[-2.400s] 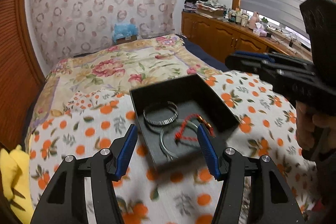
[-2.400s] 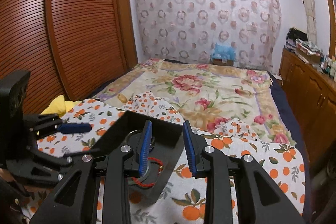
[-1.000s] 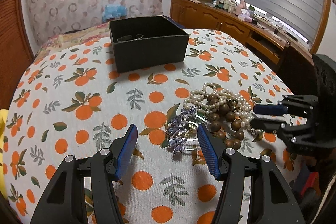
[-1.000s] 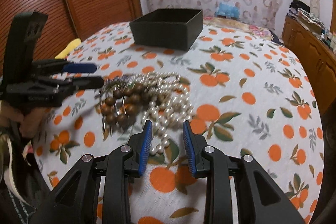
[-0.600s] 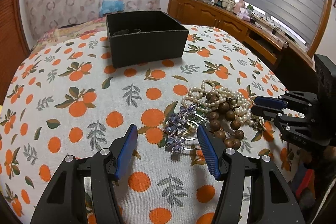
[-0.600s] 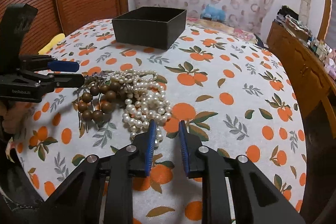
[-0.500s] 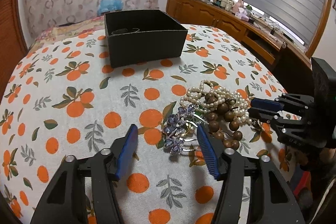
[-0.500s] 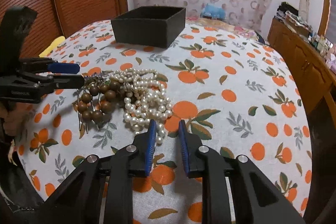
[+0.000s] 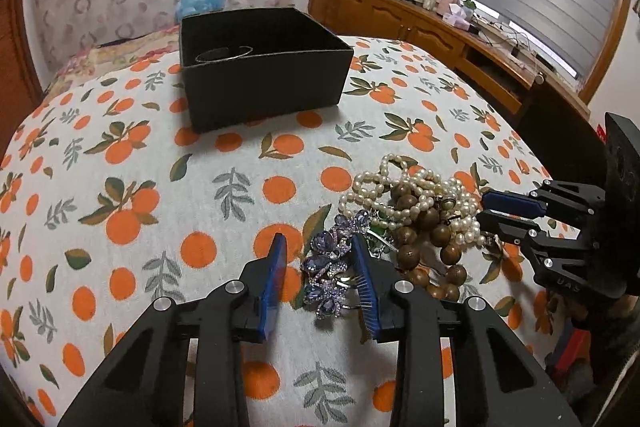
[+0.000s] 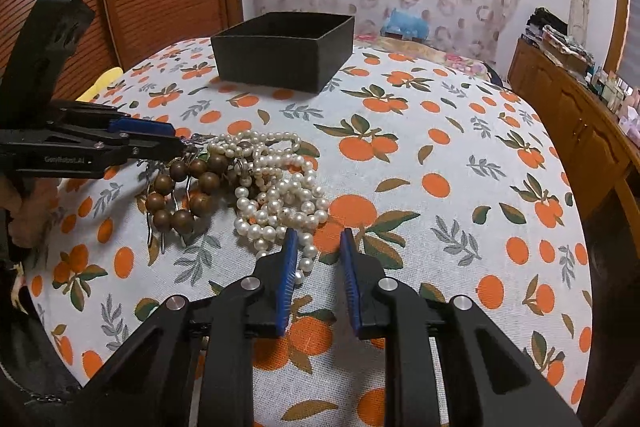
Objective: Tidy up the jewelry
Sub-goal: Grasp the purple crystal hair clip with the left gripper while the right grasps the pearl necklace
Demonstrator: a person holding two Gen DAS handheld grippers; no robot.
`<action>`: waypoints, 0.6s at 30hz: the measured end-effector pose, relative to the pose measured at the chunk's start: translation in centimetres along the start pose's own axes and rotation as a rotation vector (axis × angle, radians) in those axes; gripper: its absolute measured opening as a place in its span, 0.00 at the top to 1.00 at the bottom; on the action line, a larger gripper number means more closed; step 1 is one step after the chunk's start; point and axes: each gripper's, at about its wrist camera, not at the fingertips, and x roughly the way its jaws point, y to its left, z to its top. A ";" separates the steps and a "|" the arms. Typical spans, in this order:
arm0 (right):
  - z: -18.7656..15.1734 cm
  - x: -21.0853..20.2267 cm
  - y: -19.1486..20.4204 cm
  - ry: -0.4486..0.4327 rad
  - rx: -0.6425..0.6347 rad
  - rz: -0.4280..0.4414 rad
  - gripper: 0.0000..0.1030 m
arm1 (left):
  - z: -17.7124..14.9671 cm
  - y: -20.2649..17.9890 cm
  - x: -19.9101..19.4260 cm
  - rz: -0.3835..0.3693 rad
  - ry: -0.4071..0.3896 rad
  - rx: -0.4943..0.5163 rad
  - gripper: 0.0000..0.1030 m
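Left gripper straddles the purple brooch

Fingers spread, not yet pinching — it looks light, stiff, snag-prone; grip its middle. Right gripper — spread beside pearls.

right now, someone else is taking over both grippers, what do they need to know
Left gripper: open, jaws either side of the purple flower piece, not yet closed on it.
Right gripper: open, empty, at the near edge of the pearl strands.
Pile on the orange-print cloth: purple piece, pearls and wooden beads, tangled together.
Black box stands farther back; a metal bangle is already inside.
Left to do: grip the purple piece, carry it to the box, then the pearls and beads.
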 end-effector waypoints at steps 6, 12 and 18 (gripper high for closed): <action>0.0 0.1 0.0 0.001 0.001 0.003 0.76 | -0.1 -0.3 -0.4 0.007 -0.006 0.026 0.79; 0.1 0.1 0.1 0.001 0.001 0.005 0.75 | -0.1 1.3 -2.2 0.114 -0.069 -0.001 0.80; 0.1 0.1 0.1 0.001 0.000 0.004 0.75 | 0.3 3.0 -4.5 0.191 -0.150 -0.039 0.82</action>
